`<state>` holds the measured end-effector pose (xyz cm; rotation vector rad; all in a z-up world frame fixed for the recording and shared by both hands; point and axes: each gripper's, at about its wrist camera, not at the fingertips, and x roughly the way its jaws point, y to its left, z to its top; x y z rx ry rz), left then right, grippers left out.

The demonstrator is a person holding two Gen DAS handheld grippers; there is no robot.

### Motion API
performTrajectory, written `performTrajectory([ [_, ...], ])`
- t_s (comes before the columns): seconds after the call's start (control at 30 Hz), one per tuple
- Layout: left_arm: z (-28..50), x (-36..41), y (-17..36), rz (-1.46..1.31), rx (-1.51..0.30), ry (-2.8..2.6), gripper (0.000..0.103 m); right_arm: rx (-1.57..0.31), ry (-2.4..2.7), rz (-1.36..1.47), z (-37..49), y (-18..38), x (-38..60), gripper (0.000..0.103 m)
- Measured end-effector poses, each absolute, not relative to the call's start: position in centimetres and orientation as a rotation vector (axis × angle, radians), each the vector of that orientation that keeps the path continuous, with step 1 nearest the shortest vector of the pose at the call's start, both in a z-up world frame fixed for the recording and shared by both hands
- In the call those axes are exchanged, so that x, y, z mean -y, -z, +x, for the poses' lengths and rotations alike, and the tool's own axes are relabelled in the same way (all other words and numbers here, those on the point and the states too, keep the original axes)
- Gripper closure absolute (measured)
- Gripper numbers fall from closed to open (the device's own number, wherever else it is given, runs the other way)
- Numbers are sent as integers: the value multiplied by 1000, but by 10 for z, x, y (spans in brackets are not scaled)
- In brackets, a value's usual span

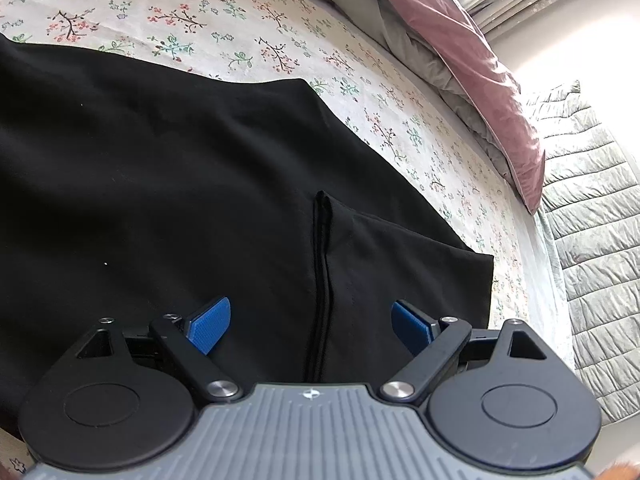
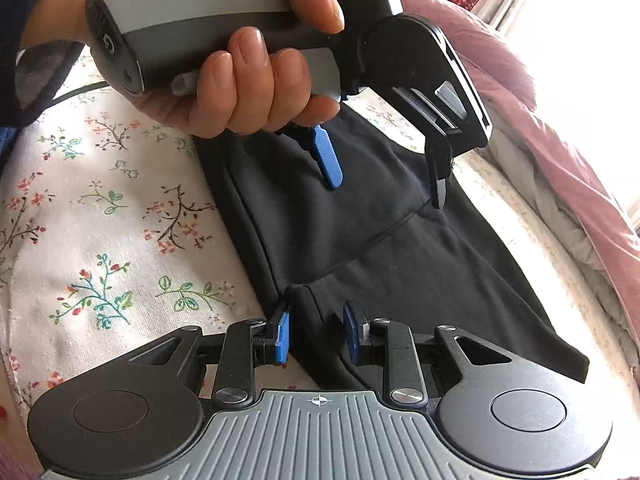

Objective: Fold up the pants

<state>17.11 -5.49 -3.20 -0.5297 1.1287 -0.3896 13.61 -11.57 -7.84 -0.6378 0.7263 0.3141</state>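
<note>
Black pants (image 1: pixel 160 184) lie spread on a floral bedsheet (image 1: pixel 240 20). In the left wrist view my left gripper (image 1: pixel 312 326) is wide open just above the cloth, its blue pads on either side of a folded seam edge (image 1: pixel 322 280). In the right wrist view the pants (image 2: pixel 400 248) run away from me. My right gripper (image 2: pixel 316 334) is partly open, its pads on either side of a raised fold of the black cloth (image 2: pixel 304 300) at the pants' near edge, not clamped. The left gripper (image 2: pixel 384 184) shows above the pants, held by a hand (image 2: pixel 240 92).
A pink duvet (image 1: pixel 460 48) and grey bedding (image 1: pixel 400 40) lie bunched along the far side of the bed. A grey quilted cover (image 1: pixel 592 208) hangs at the right. The pink duvet also shows in the right wrist view (image 2: pixel 560 128).
</note>
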Motion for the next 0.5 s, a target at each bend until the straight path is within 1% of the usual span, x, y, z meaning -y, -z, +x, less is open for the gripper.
performTrajectory([
  [0.03,171,54,32,-539,-1131,395,0,-726,-322,-631,135,77,115,92],
  [0.07,172,52,32,-552,-1135,402,0,-723,-315,-614,136,73,116,95],
  [0.3,169,56,36,-600,-1164,447,0,-636,-266,-351,141,30,146,95],
  [0.5,169,71,47,-688,-1229,531,0,-606,-277,-289,138,17,151,95],
])
